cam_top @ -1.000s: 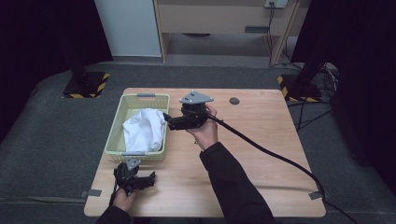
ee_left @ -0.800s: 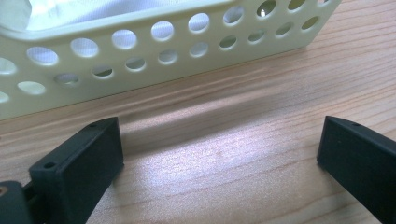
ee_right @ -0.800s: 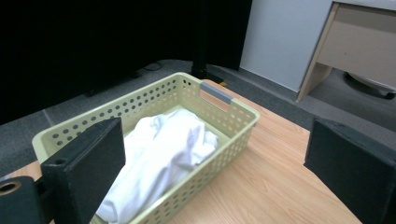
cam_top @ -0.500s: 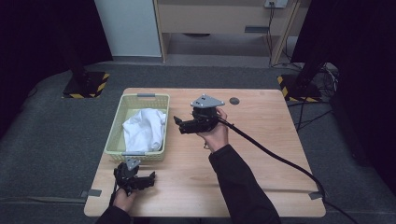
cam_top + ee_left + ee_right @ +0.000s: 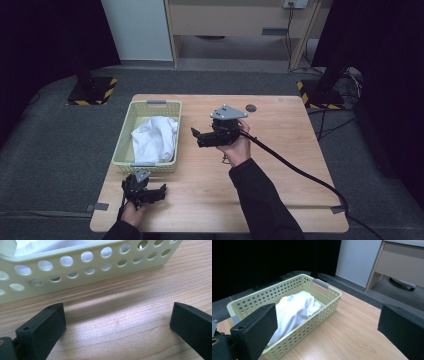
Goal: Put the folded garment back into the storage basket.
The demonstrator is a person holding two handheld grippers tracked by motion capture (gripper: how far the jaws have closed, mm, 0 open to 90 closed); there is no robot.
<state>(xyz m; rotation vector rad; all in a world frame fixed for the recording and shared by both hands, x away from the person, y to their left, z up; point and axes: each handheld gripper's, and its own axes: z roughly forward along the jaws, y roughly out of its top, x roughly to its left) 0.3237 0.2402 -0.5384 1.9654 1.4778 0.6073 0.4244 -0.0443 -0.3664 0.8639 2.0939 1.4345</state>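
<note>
A pale green perforated basket [image 5: 122, 144] stands on the left half of the wooden table [image 5: 280, 150], with a crumpled white cloth [image 5: 155, 137] lying in it. My right gripper [image 5: 196, 137] is held in the air just right of the basket, open and empty, pointing at it. In the right gripper view the open jaws frame the basket [image 5: 332, 293] and the cloth [image 5: 294, 307]. My left gripper [image 5: 161, 192] rests near the table's front edge, below the basket. It is open with nothing between its fingers [image 5: 42, 327], close to the basket's front wall [image 5: 75, 272].
A small dark disc [image 5: 251, 107] lies near the table's far edge. The right gripper's black cable [image 5: 300, 170] trails across the table to the right. Two stands with yellow-black bases [image 5: 92, 92] [image 5: 320, 92] flank the table on the floor.
My right gripper has drawn back to the right, away from the basket and a little toward the person. The left gripper has stayed put.
</note>
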